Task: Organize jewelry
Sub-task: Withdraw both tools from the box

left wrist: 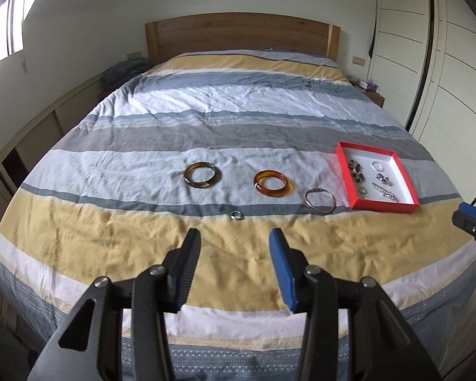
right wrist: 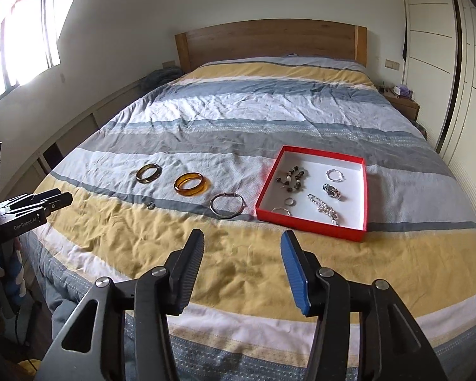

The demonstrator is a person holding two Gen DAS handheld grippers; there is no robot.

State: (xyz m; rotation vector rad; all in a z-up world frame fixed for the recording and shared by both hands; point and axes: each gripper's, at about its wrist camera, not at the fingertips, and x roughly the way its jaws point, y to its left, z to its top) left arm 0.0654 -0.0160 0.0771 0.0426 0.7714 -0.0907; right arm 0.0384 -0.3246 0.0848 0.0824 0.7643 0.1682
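On the striped bedspread lie a dark brown bangle [left wrist: 202,175] [right wrist: 148,173], an amber bangle [left wrist: 273,183] [right wrist: 192,184], a thin silver bangle [left wrist: 320,201] [right wrist: 226,205] and a small silver ring [left wrist: 236,215] [right wrist: 151,205]. A red tray [left wrist: 343,164] [right wrist: 269,183] at the right holds several small pieces: beads, rings, chains. My left gripper [left wrist: 234,238] is open and empty, hovering over the yellow stripe just short of the ring. My right gripper [right wrist: 241,241] is open and empty, short of the tray's near edge.
The bed [left wrist: 225,101] fills both views, with a wooden headboard [left wrist: 238,33] at the far end. A nightstand [right wrist: 403,101] stands at the back right by white wardrobe doors [right wrist: 434,47]. A window is on the left wall.
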